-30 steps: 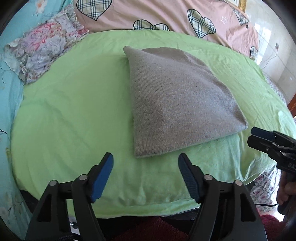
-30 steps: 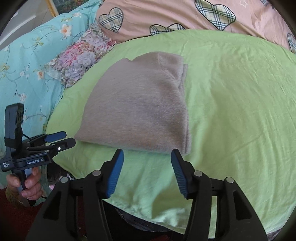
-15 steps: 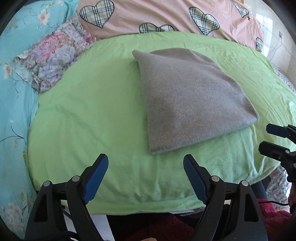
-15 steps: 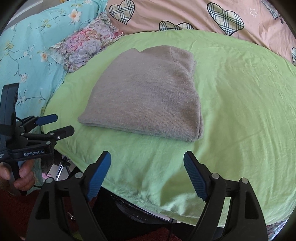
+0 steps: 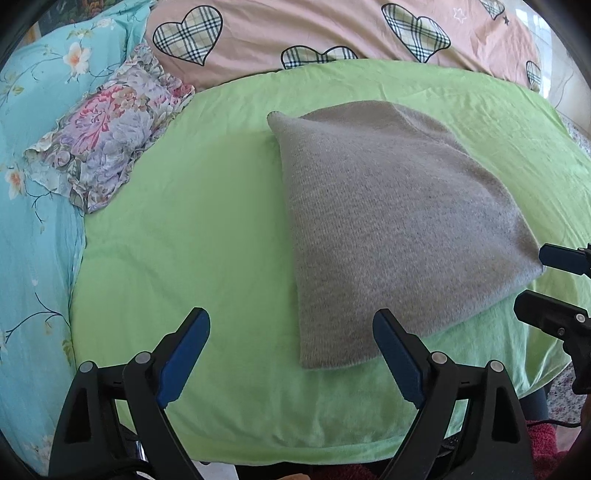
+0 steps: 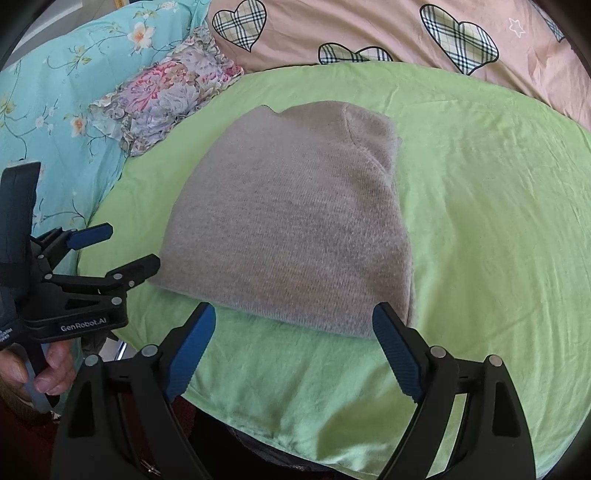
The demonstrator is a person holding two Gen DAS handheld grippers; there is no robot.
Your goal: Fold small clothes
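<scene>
Left wrist: left claw angled down (agape)

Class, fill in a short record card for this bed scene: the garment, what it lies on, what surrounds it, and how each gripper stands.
garment: grey knitted garment, folded flat, in nobody's grip
surface: green sheet
neighbours: floral cushion at the sheet's far left; pink heart-print bedding behind; turquoise flowered bedding on the left
left gripper: open, jaws just widening, nothing between them
right gripper: open, jaws just widening, near the garment's front edge, not touching
</scene>
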